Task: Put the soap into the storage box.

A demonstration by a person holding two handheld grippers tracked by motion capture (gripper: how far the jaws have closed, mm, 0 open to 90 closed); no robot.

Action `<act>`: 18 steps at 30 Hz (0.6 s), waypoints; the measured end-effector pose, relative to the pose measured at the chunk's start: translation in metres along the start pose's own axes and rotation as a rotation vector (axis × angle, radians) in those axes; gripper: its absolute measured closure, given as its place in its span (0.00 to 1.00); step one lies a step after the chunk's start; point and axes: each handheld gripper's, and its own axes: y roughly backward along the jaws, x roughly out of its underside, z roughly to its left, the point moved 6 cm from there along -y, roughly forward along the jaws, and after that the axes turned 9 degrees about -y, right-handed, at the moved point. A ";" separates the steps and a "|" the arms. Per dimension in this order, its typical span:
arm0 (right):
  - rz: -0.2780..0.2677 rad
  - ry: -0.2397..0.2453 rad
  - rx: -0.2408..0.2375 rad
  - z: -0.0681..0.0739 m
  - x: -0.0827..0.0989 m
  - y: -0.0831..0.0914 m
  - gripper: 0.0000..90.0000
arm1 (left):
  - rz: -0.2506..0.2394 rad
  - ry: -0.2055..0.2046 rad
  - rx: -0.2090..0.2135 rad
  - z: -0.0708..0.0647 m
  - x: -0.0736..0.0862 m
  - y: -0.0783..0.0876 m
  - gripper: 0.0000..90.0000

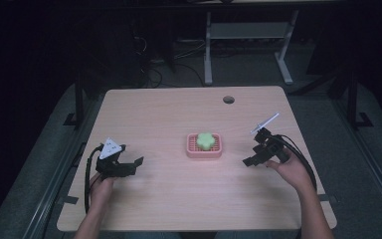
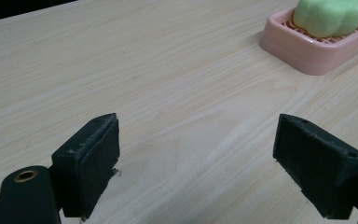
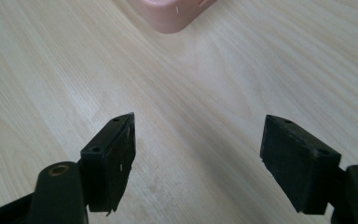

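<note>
Left gripper (image 1: 129, 166): held low at the lower left of the high view, jaws spread wide with nothing between them. Its own view shows bare wood between the two black pads (image 2: 92, 163).

Right gripper (image 1: 254, 153): held at the right of centre in the high view, jaws likewise wide apart and empty. Its own view shows bare wood between its pads (image 3: 114, 158).

Table (image 1: 169, 199): pale wood, bare apart from one dish.

Dish (image 1: 204, 152): pink, slotted, rectangular, near the middle of the high view, between the two grippers. Its long side runs left to right across the frame.

Soap (image 1: 205, 140): a green lobed lump, probably soap, though the picture is too dim to be sure. It sits inside the dish, on the slots.

Direction from left gripper: the dish (image 2: 307, 51) and soap (image 2: 328, 16) lie at the upper right of this gripper's view, ahead and off to the side, well apart from the jaws.

Direction from right gripper: a corner of the dish (image 3: 170, 14) shows at the top centre of this gripper's view, almost straight ahead of the jaws.

Nearer hand: in my judgement the right, which looks closer and already points at the dish's short end.
</note>
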 end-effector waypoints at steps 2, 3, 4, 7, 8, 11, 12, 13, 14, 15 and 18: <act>0.005 -0.006 -0.001 -0.001 0.004 0.000 0.29 | -0.005 0.003 -0.001 0.000 0.000 -0.001 0.16; -0.002 -0.003 0.002 -0.001 0.005 0.001 0.29 | -0.003 0.003 -0.001 0.000 0.000 -0.001 0.16; -0.007 -0.008 -0.004 0.000 0.007 0.001 0.29 | 0.000 0.000 -0.001 0.000 0.000 0.000 0.16; -0.010 -0.011 -0.005 -0.001 0.012 0.000 0.29 | -0.002 -0.003 0.000 0.000 0.000 -0.001 0.16; -0.011 -0.015 -0.008 -0.001 0.014 0.000 0.29 | -0.003 -0.003 0.000 -0.001 0.000 -0.001 0.16; -0.018 -0.021 -0.008 -0.002 0.020 0.001 0.29 | -0.006 -0.005 0.000 -0.001 0.000 -0.001 0.16; -0.020 -0.021 -0.011 -0.002 0.021 0.001 0.29 | -0.005 -0.005 -0.001 -0.001 0.000 -0.001 0.16; -0.022 -0.023 -0.010 -0.002 0.023 0.001 0.29 | -0.004 -0.003 -0.001 -0.001 0.000 -0.001 0.16; -0.024 -0.023 -0.008 -0.003 0.024 0.001 0.29 | -0.005 -0.002 -0.001 -0.001 0.000 -0.001 0.16; -0.027 -0.025 -0.005 -0.003 0.026 0.002 0.29 | -0.004 0.000 0.000 -0.001 0.000 -0.001 0.16; -0.047 -0.030 -0.005 -0.003 0.031 0.003 0.29 | -0.006 -0.004 0.000 -0.001 0.000 -0.001 0.16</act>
